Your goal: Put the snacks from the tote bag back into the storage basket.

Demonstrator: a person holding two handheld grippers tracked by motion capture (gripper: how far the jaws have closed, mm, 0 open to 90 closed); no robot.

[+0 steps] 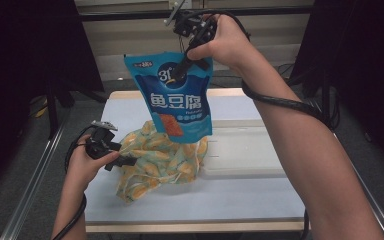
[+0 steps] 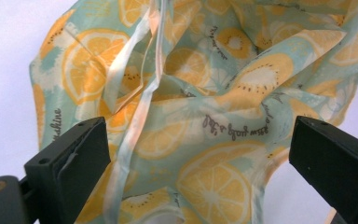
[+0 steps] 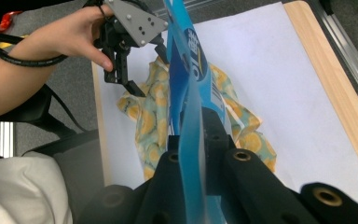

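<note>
White table point(image 1: 260, 200) below: right claw point(image 1: 182, 70) clamps the blue snack pouch point(image 1: 177, 102); left claw point(image 1: 130, 159) gapes beside the fruit-print bag point(image 1: 165, 160).

One blue snack pouch point(image 1: 177, 97), one fruit-print cloth bag point(image 1: 157, 162), two claws.

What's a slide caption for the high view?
Right hand-held gripper lifts blue snack pouch above fruit-print fabric bag; left hand-held gripper at bag's edge.
</note>
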